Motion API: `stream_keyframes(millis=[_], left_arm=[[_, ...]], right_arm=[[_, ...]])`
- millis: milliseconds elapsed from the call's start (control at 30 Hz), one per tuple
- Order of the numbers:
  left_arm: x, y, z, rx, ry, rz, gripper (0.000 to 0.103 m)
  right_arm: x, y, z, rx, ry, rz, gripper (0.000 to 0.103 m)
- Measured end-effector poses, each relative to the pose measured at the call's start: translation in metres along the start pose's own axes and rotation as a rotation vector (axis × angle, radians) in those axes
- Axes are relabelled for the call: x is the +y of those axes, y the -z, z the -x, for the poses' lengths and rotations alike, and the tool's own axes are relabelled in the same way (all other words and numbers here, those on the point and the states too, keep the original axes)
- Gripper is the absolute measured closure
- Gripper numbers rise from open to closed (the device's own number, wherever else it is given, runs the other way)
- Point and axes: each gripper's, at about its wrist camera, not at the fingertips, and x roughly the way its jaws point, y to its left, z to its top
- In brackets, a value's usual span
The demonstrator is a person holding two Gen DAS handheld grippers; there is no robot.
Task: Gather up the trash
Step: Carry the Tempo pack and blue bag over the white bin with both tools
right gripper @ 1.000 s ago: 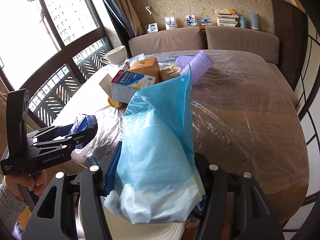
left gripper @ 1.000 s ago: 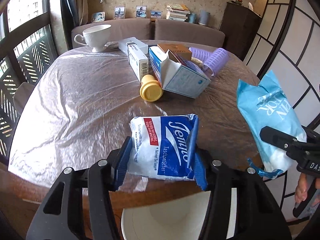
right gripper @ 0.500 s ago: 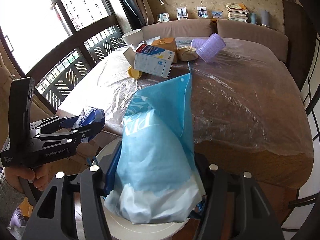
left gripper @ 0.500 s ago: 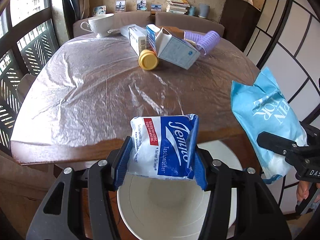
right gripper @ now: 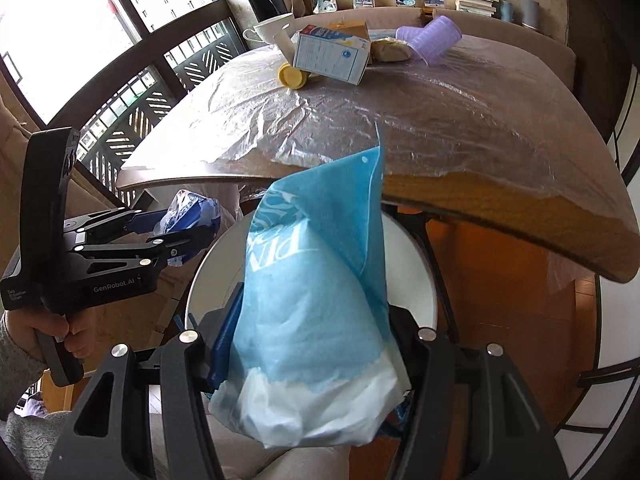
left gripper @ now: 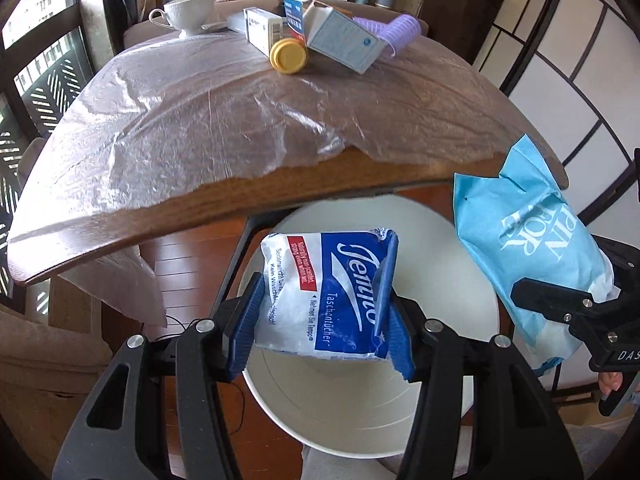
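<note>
— Trash is held on both sides of the white bin (left gripper: 460,380), is it not?

— Yes. Starting from the left: the tissue pack (left gripper: 328,300) is pinched between the blue pads of the left gripper (left gripper: 320,320) directly above the bin's open mouth. To the right of the bin, the blue wrapper (left gripper: 532,264) is clamped by the right gripper (left gripper: 560,300), seen from the side.

— What is added by the right wrist view?

— The wrapper (right gripper: 316,300) is shown front-on, squeezed in the right gripper (right gripper: 316,344), its white lower end crumpled, with the bin (right gripper: 416,280) partly hidden behind it. Left of the bin, the left gripper (right gripper: 176,236) is seen in profile with the hand (right gripper: 64,332) on its handle.

— And beyond the bin?

— The table (left gripper: 328,184), covered in plastic film, is seen, with a cup (left gripper: 188,12), cartons (left gripper: 340,36), a yellow-lidded jar (left gripper: 288,56) and purple rollers (left gripper: 400,32) at its far edge.
</note>
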Motion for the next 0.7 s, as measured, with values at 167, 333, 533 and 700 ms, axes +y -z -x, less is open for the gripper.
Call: stream_keyframes(millis=[167,333,533,700], left_arm=[[-0.002,0.01,-0.008,0.03,0.017,-0.02,0.047],[-0.006,0.021,-0.019,0.058,0.02,-0.045,0.047],[-0.009,0.031,-0.032,0.09,0.015,-0.061,0.047],[-0.013,0.036,-0.045,0.117,0.006,-0.073,0.047]], right_arm=[[0.002,0.018,-0.012,0.044,0.019,-0.015,0.045],[0.003,0.027,-0.025,0.079,0.041,-0.023,0.045],[0.001,0.028,-0.041,0.108,0.073,-0.015,0.045],[-0.004,0.028,-0.051,0.128,0.079,-0.016,0.045]])
